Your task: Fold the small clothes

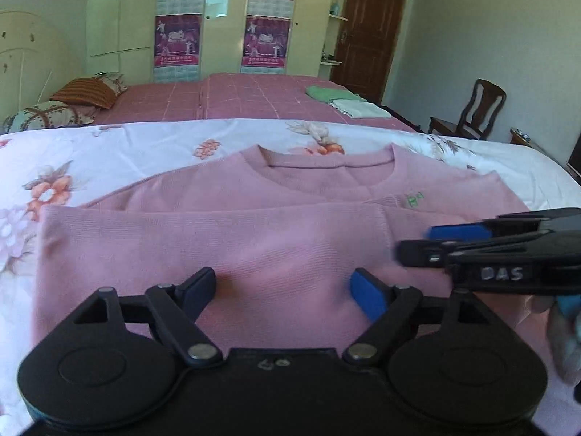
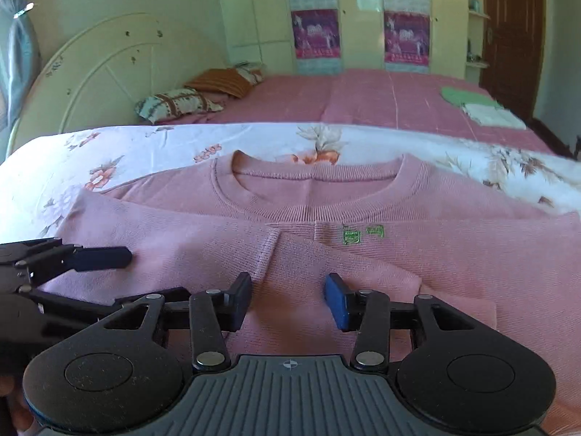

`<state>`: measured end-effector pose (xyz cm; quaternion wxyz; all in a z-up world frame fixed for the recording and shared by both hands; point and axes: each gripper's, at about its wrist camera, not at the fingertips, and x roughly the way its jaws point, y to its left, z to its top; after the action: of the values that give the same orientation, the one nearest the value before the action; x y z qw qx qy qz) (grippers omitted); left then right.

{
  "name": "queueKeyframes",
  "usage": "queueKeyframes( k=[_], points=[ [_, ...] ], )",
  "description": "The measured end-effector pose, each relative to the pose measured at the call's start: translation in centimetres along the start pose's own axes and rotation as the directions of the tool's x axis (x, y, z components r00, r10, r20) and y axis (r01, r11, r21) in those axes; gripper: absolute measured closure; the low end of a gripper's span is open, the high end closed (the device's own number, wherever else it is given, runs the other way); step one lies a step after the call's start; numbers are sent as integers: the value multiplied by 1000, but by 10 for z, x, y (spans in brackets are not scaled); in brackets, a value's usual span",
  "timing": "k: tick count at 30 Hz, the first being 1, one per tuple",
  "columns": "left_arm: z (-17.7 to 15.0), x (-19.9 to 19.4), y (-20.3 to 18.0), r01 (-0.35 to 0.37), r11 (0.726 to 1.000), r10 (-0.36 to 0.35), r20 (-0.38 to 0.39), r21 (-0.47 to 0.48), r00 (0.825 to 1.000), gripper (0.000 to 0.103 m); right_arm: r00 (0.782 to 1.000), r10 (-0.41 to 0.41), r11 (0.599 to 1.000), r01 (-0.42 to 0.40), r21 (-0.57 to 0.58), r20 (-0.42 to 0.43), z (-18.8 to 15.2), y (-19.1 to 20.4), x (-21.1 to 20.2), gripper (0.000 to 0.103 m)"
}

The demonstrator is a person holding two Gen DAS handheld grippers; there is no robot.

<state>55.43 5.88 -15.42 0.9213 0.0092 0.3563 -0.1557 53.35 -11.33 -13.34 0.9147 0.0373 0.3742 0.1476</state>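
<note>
One pink knitted sweater (image 1: 254, 239) lies partly folded on one white floral bedsheet (image 1: 127, 145). Two folded cloths, one green (image 1: 326, 93) and one white (image 1: 357, 108), sit on the pink bed beyond. Left gripper (image 1: 283, 290) gapes wide, empty; right gripper (image 2: 288, 299) stands half-open, gripping nothing, both over the sweater.

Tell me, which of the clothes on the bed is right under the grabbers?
The pink sweater, spread on the flowered sheet just beyond both sets of fingers. The green folded cloth and the white folded cloth lie far back on the pink bedcover.
</note>
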Motion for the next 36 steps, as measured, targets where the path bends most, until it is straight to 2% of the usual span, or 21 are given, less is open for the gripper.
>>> queueKeyframes(
  k=[3,4,5,6,7,10,12,15,17,19,22,26,27,28,30,36],
  points=[
    [-13,-14,19,-87,996,87,-2,9,996,22,998,-67,998,67,3,-3,-5,-17,-12,59],
    [-20,-19,26,-135,990,135,1,32,991,21,999,-51,999,51,16,-3,-10,-28,-17,60],
    [-25,-24,32,-147,989,147,9,34,989,21,999,-46,999,46,23,6,-13,-36,-23,61],
    [-29,-32,39,-146,989,146,9,19,989,21,998,-66,998,66,11,7,-16,-40,-29,63],
    [-32,-42,44,-146,989,146,17,-2,989,26,997,-70,998,70,9,21,-18,-43,-37,64],
    [-34,-67,44,-144,988,147,52,-47,988,28,993,-77,993,69,98,88,-22,-60,-66,64],
    [-36,-76,36,-115,990,121,76,-76,990,27,993,-72,987,57,149,94,-25,-67,-75,64],
    [-35,-77,8,-73,996,79,96,-56,992,26,995,-48,988,35,150,84,-35,-62,-83,64],
    [-34,-65,-9,-71,997,72,67,-26,995,25,998,-50,993,45,108,47,-42,-55,-78,64],
    [-36,-44,-16,-114,993,114,-26,13,993,23,993,-117,991,116,71,11,-52,-51,-70,64],
    [-38,-49,-13,-128,992,128,-17,2,992,23,995,-101,988,99,121,10,-52,-59,-76,64],
    [-46,-79,5,-189,980,191,38,-55,981,25,996,-73,981,63,181,49,-53,-75,-96,63],
    [-48,-84,10,-202,976,206,43,-82,978,25,998,-53,977,44,207,39,-52,-79,-96,61],
    [-51,-91,16,-204,973,210,52,-113,976,25,999,-32,974,25,225,27,-52,-82,-94,55],
    [-54,-97,21,-217,967,224,41,-134,974,25,1000,8,969,-11,245,16,-54,-84,-89,54],
    [-69,-102,20,-266,959,267,-7,-102,964,25,997,-28,968,11,252,67,-62,-79,-98,54]
  ],
)
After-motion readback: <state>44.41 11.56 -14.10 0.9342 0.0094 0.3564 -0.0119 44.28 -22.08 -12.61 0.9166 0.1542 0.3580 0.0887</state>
